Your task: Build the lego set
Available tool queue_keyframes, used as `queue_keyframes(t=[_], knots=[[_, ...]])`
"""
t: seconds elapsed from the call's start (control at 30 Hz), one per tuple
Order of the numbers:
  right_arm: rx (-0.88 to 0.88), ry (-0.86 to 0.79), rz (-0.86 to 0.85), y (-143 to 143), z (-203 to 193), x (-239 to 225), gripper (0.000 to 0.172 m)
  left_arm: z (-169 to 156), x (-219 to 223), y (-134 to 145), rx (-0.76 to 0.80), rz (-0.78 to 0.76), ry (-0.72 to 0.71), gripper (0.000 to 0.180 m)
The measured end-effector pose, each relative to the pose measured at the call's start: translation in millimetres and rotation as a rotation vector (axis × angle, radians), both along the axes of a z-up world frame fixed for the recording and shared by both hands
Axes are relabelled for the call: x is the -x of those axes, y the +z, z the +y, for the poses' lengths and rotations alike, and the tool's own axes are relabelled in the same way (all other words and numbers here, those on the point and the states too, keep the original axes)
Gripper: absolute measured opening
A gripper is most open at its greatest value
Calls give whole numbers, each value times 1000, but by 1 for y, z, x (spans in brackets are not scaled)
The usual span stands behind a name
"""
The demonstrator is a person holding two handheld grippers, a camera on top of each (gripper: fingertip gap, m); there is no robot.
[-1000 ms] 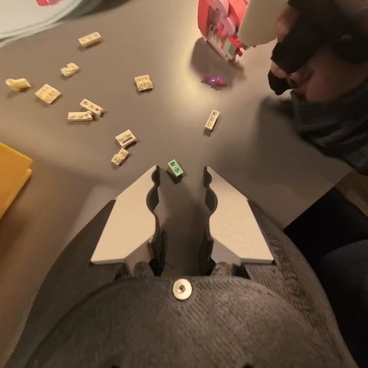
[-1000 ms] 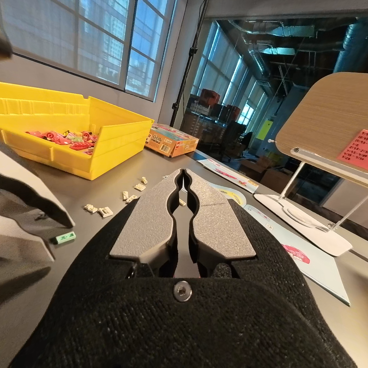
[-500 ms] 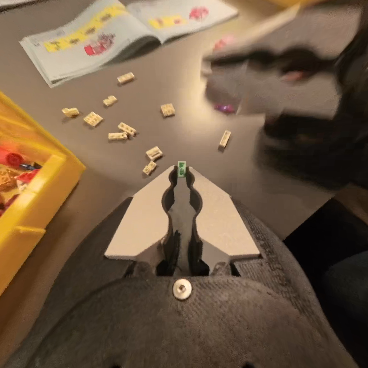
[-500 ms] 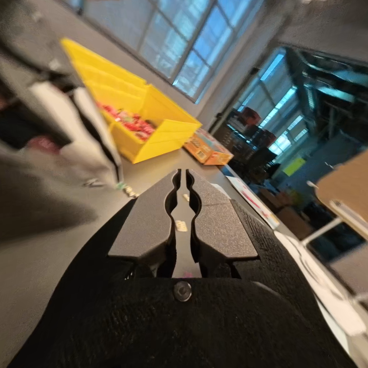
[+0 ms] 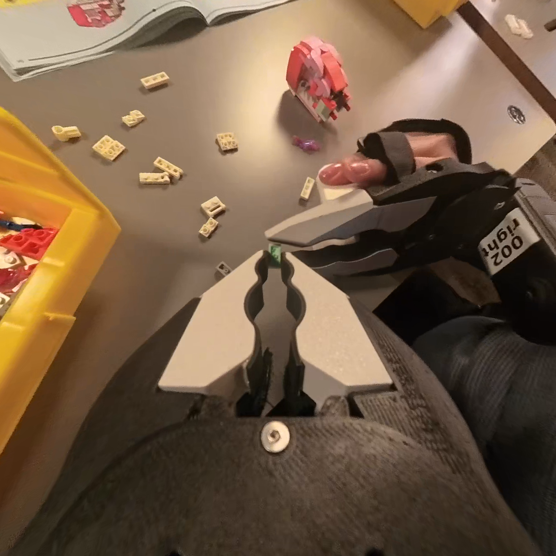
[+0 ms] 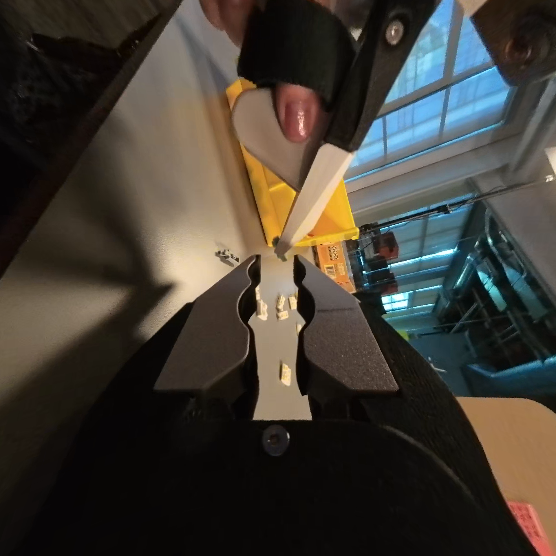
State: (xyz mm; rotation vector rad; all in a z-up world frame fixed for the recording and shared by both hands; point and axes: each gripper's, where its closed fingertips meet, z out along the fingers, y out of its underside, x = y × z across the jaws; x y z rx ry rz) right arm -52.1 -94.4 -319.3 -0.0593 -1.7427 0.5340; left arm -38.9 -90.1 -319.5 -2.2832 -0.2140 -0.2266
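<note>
Grey tabletop (image 5: 192, 240) now lies below; my left gripper (image 5: 274, 258) has lifted the small green plastic brick (image 5: 275, 255), pinched, while my right gripper (image 6: 275, 261), shut before, has spread beside it.

— What's at the centre of the frame?
— The left gripper (image 5: 274, 255), its pale fingers (image 5: 228, 319) closed on a small green brick (image 5: 275, 255) pinched at the tips. The right gripper (image 5: 272, 239) reaches in from the right edge, its upper finger (image 5: 325, 219) tip just above the brick.

— And on the counter (image 5: 376, 90)?
— Cream bricks (image 5: 162, 174) are scattered across the upper left, and a small grey brick (image 5: 223, 268) lies just left of the fingertips. A red and pink brick model (image 5: 319, 78) stands near the top, a purple piece (image 5: 305, 143) below it.

— The edges?
— A yellow bin (image 5: 45, 240) holding red pieces at the left; an open booklet (image 5: 105, 27) at the upper left.
</note>
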Motion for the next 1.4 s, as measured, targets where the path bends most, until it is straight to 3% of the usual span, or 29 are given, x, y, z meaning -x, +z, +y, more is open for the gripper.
queue_keyframes(t=[0.17, 0.3, 0.4, 0.53, 0.63, 0.8, 1.4], knots=[[-5, -15, 31, 4, 2, 0, 5, 4, -3, 1, -13, -8, -5, 7], [180, -118, 45, 22, 22, 8, 4, 8, 16, 22, -148, -24, 130, 24], [506, -101, -6, 42, 37, 5, 3, 7, 27, 37, -245, -1, 170, 28], [1049, 82, -117, 72, 58, -6, 3, 18, 15, 56, -386, 57, 118, 28], [1267, 197, -177, 84, 65, -12, 3, 27, 1, 59, -427, 149, 56, 27], [1253, 196, -190, 81, 63, -12, 3, 37, -14, 55, -432, 229, -6, 26], [1136, 124, -127, 75, 65, -7, 3, 33, -9, 48, -439, 159, 13, 25]])
